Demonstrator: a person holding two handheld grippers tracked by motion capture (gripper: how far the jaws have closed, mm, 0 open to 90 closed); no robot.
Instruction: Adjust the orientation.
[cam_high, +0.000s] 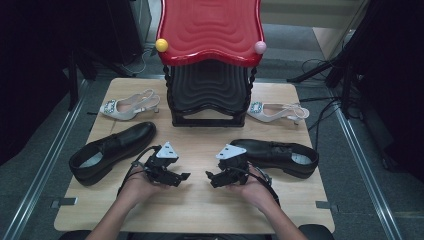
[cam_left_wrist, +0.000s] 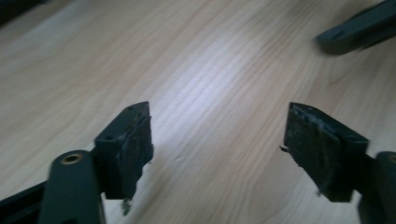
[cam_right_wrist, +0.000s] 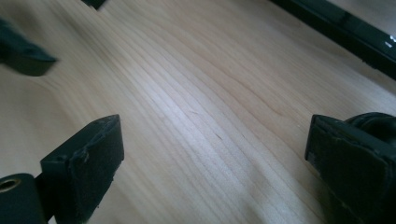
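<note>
While both hands rest low over the wooden table (cam_high: 195, 210), nothing is held. From the left: a black shoe (cam_high: 111, 151) lies just beside the left gripper (cam_high: 182, 176), whose jaws stand apart over bare wood. The right gripper (cam_high: 210, 176) (facing its partner) is likewise spread and empty, with the other black shoe (cam_high: 276, 155) just beyond it. A sensible start would be one shoe at a time: turn a gripper outward, straddle the collar rim and close firmly there, since polished leather will likely slip. The rack (cam_high: 210, 100) waits behind.
</note>
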